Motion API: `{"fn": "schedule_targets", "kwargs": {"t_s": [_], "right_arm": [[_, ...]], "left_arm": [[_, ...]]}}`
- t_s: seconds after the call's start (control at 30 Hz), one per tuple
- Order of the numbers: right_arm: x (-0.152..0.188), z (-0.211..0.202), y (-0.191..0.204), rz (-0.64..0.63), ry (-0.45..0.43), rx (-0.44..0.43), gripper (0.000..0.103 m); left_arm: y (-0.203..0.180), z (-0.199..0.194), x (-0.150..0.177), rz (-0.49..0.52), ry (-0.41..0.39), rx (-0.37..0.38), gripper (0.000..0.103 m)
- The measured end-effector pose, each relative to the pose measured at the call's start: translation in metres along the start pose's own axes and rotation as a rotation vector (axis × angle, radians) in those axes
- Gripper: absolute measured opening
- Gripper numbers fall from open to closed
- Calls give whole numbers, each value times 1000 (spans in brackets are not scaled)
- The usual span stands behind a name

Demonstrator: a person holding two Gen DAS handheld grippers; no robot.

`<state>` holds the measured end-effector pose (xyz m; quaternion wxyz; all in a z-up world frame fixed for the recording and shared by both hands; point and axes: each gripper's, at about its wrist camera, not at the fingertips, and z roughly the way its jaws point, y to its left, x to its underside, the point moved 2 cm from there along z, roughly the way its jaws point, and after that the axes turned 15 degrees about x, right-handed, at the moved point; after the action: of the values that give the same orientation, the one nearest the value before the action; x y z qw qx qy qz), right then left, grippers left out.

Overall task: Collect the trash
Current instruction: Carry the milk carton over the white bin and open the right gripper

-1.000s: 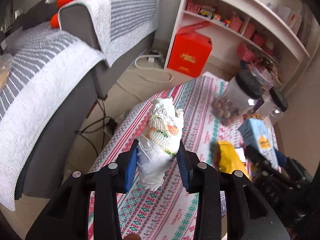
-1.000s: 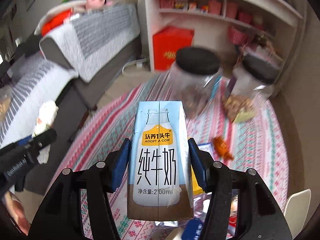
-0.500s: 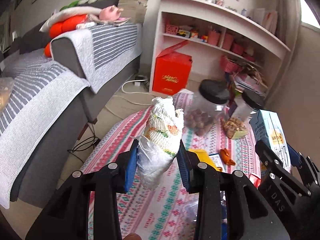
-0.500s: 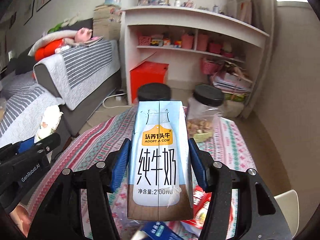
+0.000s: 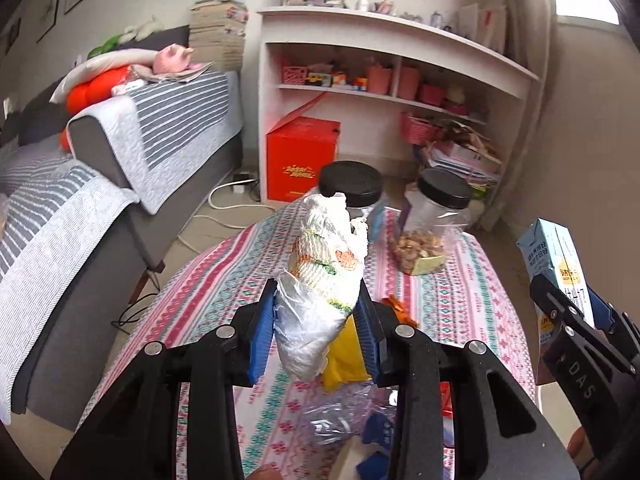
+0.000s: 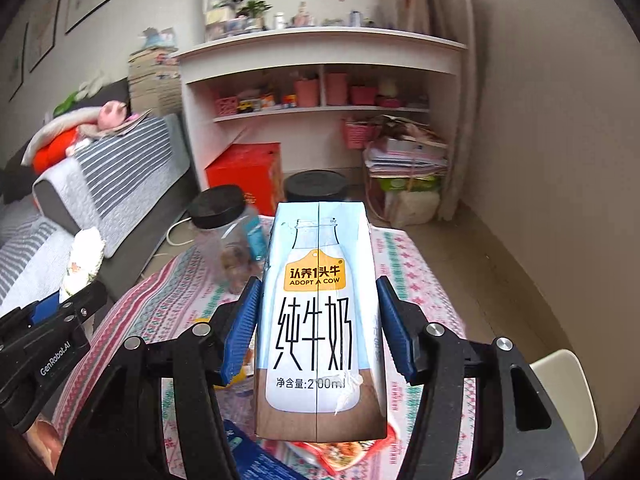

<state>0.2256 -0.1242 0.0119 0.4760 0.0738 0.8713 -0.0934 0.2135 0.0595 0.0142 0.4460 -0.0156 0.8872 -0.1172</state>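
My left gripper (image 5: 318,330) is shut on a crumpled white wrapper (image 5: 324,276) with orange and green print, held upright above the table. The wrapper also shows at the left of the right wrist view (image 6: 82,258). My right gripper (image 6: 316,330) is shut on a light-blue milk carton (image 6: 318,320) with a bottle picture, held upright above the table. The carton also shows at the right edge of the left wrist view (image 5: 554,264). More trash lies on the table below: a yellow wrapper (image 5: 346,358), clear crumpled plastic (image 5: 340,416) and a red packet (image 6: 344,450).
The table has a pink and teal patterned cloth (image 5: 224,280). Two clear jars with black lids (image 5: 352,184) (image 5: 444,194) stand at its far side. A grey sofa (image 5: 100,208) is at the left, a white shelf (image 5: 384,80) and a red box (image 5: 300,158) behind, a white chair (image 6: 564,392) at the right.
Both grippers have risen and tilted up while keeping their loads. More of the shelf and back wall shows, and the table and jars sit lower in both views.
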Motion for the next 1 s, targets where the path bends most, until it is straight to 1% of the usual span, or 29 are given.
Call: {"fn": "schedule_targets", "kwargs": {"t_s": [0.13, 0.43, 0.7, 1.0], "right_arm": [[4, 2, -23, 27, 5, 29, 54], [10, 0, -59, 53, -5, 85, 54], [14, -1, -94, 85, 9, 127, 55], [22, -2, -145, 128, 27, 196, 55]], "left_arm": [[-15, 3, 3, 21, 5, 17, 37], [-52, 11, 8, 66, 15, 59, 37], [-85, 17, 14, 103, 21, 95, 37], [-125, 19, 23, 163, 23, 145, 37]]}}
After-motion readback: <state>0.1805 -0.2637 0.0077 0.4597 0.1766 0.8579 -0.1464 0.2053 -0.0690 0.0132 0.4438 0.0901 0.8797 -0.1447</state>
